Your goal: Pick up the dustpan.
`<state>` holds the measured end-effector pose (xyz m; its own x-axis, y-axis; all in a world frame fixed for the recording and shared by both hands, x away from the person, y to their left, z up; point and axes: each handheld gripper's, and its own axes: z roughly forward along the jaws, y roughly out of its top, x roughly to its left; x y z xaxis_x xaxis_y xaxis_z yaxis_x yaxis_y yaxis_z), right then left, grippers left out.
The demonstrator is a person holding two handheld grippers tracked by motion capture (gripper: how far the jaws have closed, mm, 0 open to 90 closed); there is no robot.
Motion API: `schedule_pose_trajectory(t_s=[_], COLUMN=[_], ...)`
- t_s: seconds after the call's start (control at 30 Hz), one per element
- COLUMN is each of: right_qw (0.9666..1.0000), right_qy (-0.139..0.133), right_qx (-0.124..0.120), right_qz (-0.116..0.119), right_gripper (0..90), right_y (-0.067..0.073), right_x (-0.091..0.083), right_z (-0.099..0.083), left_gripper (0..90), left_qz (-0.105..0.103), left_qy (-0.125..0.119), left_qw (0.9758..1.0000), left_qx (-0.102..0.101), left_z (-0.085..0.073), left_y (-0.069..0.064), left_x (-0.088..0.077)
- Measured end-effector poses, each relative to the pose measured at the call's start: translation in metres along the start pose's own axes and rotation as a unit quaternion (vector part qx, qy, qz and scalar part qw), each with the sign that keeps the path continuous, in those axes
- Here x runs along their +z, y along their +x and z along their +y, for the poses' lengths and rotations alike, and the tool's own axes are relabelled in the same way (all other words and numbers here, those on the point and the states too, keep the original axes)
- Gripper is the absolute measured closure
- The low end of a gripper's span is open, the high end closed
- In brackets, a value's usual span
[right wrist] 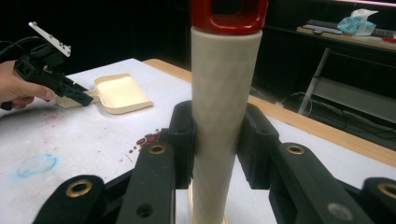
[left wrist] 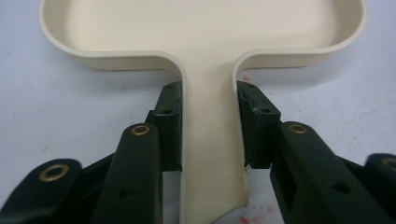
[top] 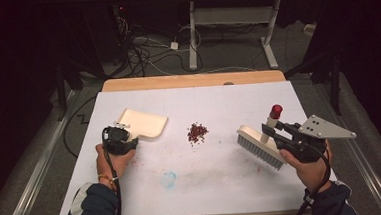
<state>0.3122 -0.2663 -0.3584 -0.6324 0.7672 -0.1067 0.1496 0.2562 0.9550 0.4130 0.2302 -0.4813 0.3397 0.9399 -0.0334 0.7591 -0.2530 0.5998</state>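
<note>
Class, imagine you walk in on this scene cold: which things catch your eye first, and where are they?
A small heap of dark red bits lies mid-table on the white sheet. To its left, the left gripper is clamped on the handle of a cream dustpan lying flat. To its right, the right gripper grips the pale, red-capped handle of a brush, bristles near the sheet.

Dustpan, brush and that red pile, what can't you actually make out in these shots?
- Dustpan: left gripper view, the top edge cuts off its front lip; the handle's end runs off the bottom.
- Brush: right gripper view, its bristles lie below the frame, behind the right claw.
- Red bits: high view, too small to tell what they are.
- Left claw: high view, its jaws are hidden under its own body.
</note>
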Motion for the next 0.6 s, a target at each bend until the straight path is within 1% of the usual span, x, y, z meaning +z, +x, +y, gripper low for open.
schedule_pose_trajectory(t_s=[0.07,0.23,0.33,0.37,0.4,0.5,0.6], right_qw=[1.0,1.0,1.0,1.0,1.0,1.0,1.0], right_qy=[0.001,0.0,-0.002,-0.002,-0.003,-0.003,-0.002], right_qx=[0.0,0.001,0.005,0.005,0.005,0.006,0.006], right_qz=[0.001,0.001,-0.002,-0.004,-0.004,-0.003,-0.002], right_gripper=[69.9,69.9,69.9,69.9,69.9,69.9,69.9], right_y=[0.0,0.001,-0.001,-0.002,-0.002,-0.002,-0.002], right_x=[0.001,0.001,0.0,0.0,0.0,0.0,0.0], right_z=[0.0,-0.001,-0.001,-0.001,-0.001,-0.002,-0.001], left_gripper=[63.8,64.0,64.1,64.1,64.1,64.2,64.2], left_qz=[-0.002,0.004,-0.001,-0.007,-0.007,-0.01,-0.012], left_qy=[-0.001,-0.005,-0.012,-0.017,-0.017,-0.013,-0.014], left_qw=[1.0,1.0,0.9999,0.9998,0.9998,0.9997,0.9995], left_qx=[-0.002,0.004,0.006,0.005,0.005,0.016,0.028], left_z=[0.0,0.001,0.003,0.002,0.002,0.0,-0.003], left_y=[0.0,-0.001,0.0,-0.001,-0.001,-0.005,-0.008], left_x=[0.0,-0.004,-0.012,-0.016,-0.016,-0.022,-0.032])
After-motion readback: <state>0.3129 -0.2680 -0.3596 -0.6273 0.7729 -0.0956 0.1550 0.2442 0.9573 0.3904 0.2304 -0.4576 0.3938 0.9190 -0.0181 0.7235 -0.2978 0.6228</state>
